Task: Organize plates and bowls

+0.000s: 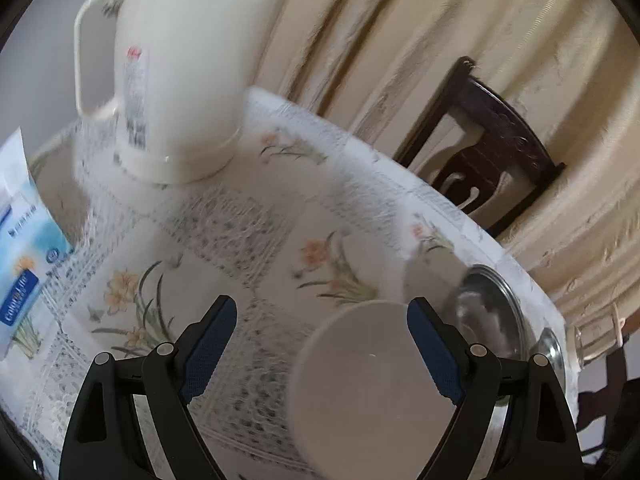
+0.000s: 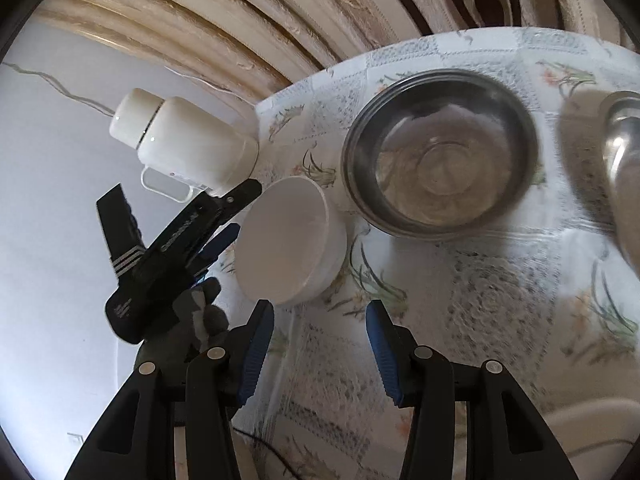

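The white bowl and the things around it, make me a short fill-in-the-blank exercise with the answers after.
1. The white bowl sits on the floral tablecloth beside a larger bowl made of ____.
2. The left gripper has its jaws ____.
3. Behind the table stands a dark wooden ____.
4. The tall white jug has one ____ on its side.

Missing words: metal; open; chair; handle

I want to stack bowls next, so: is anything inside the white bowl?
No. In the right wrist view the white bowl shows a bare white interior, standing beside the steel bowl.
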`<state>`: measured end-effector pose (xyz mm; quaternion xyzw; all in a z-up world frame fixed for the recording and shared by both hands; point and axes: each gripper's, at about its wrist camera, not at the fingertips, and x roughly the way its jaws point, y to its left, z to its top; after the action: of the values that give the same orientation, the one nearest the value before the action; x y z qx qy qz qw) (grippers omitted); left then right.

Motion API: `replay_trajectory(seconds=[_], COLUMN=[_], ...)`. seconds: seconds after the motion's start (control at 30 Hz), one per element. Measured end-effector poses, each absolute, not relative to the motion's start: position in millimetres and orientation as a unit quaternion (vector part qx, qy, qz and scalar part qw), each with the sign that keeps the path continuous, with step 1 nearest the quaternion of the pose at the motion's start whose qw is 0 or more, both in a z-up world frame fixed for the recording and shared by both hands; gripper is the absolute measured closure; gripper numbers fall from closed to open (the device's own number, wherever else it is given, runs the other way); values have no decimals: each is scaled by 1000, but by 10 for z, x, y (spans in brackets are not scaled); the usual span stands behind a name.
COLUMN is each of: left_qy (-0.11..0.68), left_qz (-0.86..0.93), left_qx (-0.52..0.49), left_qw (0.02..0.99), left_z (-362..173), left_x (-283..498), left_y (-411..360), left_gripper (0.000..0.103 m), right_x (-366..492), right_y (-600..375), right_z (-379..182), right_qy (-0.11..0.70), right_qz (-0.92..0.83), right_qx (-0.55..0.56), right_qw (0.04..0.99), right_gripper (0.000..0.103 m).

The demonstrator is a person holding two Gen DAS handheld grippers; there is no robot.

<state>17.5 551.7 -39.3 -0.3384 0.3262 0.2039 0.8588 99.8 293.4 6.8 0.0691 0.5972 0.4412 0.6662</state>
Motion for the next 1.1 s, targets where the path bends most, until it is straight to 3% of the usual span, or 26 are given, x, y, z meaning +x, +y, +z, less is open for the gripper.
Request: replay_trajectory(seconds=[0.57, 1.1], left_qy=[336, 315], left_qz=[156, 132], left_qx=[-363, -359], left_qw=[855, 869], left_z=[-508, -285], left_x=[100, 218], left_y=[5709, 5392], left_gripper=[15, 15], right_x=[1022, 1506], right_y=[3277, 2635], right_z=[-173, -277], right_qy=[603, 608], right_qz=[434, 343], right_qx=[52, 152], right_qw=[667, 699], right_gripper=[52, 52])
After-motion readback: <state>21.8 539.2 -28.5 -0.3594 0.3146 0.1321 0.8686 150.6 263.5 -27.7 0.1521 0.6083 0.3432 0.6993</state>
